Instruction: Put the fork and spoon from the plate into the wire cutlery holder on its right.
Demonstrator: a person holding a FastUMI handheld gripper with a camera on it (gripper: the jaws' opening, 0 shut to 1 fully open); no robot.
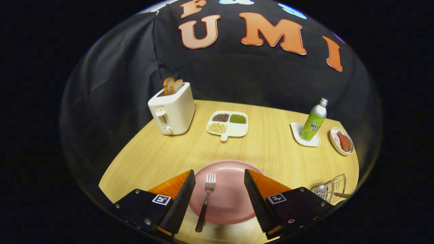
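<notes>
Through the gripper view I see my hand-held gripper point(219, 200) spread wide, holding nothing. The fork point(206, 200) lies between its fingers on the pink plate point(230, 203), tines toward 12 o'clock. The wire holder point(330, 189) sits at 3 o'clock of the plate on the tabletop point(268, 145). A toaster point(172, 109) stands at 11 o'clock.

Claw point(219, 195) low, fingers spread wide apart.
</notes>
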